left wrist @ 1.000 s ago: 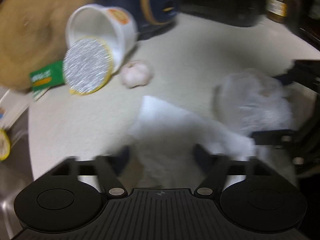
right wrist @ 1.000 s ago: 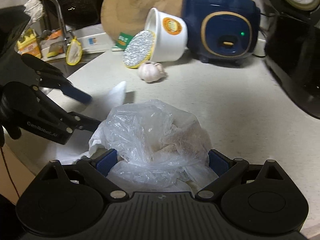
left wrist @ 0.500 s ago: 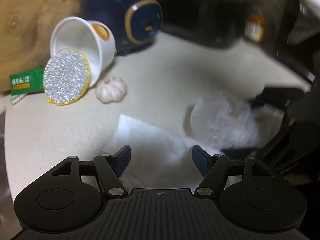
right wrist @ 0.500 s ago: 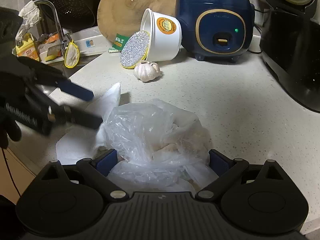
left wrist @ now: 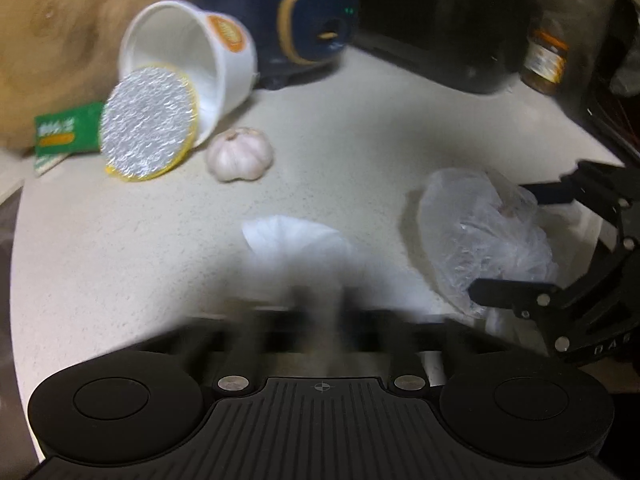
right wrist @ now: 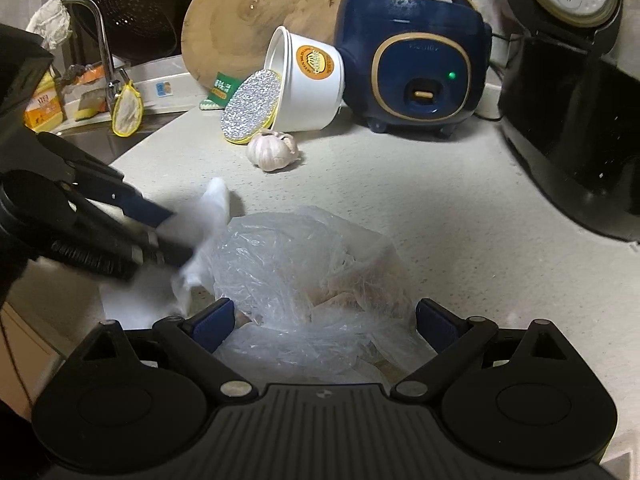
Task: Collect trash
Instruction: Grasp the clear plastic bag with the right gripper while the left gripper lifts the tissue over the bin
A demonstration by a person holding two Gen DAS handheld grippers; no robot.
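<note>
A crumpled white tissue (left wrist: 296, 236) lies on the pale counter (left wrist: 360, 152), and my left gripper (left wrist: 320, 296) is shut on its near end; the fingers are blurred. In the right wrist view the same gripper (right wrist: 176, 236) pinches the tissue (right wrist: 204, 212), which is bunched and lifted. A clear plastic bag (right wrist: 304, 264) of scraps sits between the wide-apart fingers of my right gripper (right wrist: 323, 316), which is open around it. The bag (left wrist: 480, 232) also shows at the right in the left wrist view.
A tipped white cup (right wrist: 308, 84) with a foil lid (right wrist: 250, 108) and a garlic bulb (right wrist: 272, 150) lie farther back. Behind them stand a blue rice cooker (right wrist: 416, 68), a wooden board (right wrist: 256, 4) and a black appliance (right wrist: 572, 120). A sink tap (right wrist: 100, 52) is at the left.
My left gripper's jaws went from wide open over the flat tissue to shut on it, bunching it up. The right gripper and the bag have stayed where they were.
</note>
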